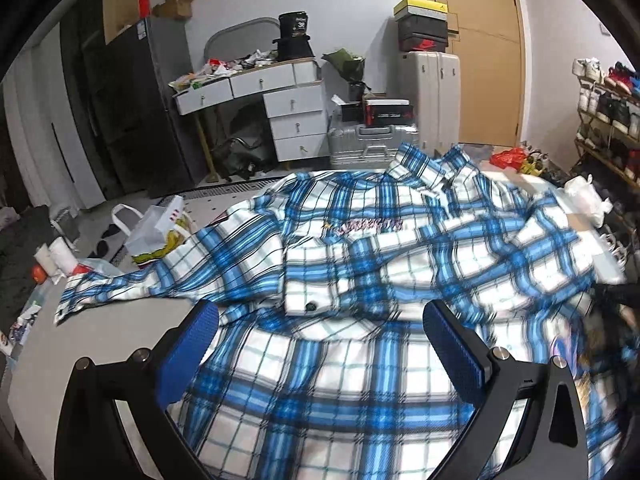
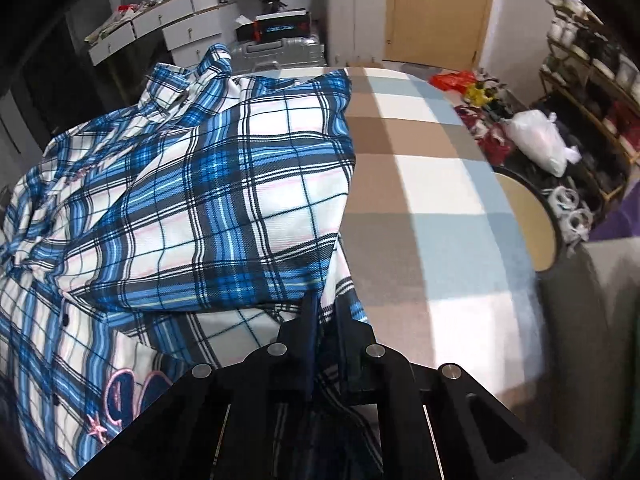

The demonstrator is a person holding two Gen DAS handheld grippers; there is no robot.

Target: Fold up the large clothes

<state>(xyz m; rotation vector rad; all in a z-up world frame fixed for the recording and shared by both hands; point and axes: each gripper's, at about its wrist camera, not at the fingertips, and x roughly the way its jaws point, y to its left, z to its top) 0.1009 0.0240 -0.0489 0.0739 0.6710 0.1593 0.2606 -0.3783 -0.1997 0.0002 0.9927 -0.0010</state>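
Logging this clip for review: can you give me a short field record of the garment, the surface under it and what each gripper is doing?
garment: blue and white plaid shirt, rumpled, one part folded over itself
surface: tan, white and pale blue checked blanket
left gripper: open above the shirt, blue pads apart, gripping nothing
right gripper: shut on the shirt's edge, cloth pinched between its fingers
fold state: not yet neat

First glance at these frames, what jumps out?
A blue plaid shirt sprawled over the bed, one sleeve trailing left. The right hand-held gripper is shut on its edge, beside the bare checked blanket. The left hand-held gripper is open above the shirt.
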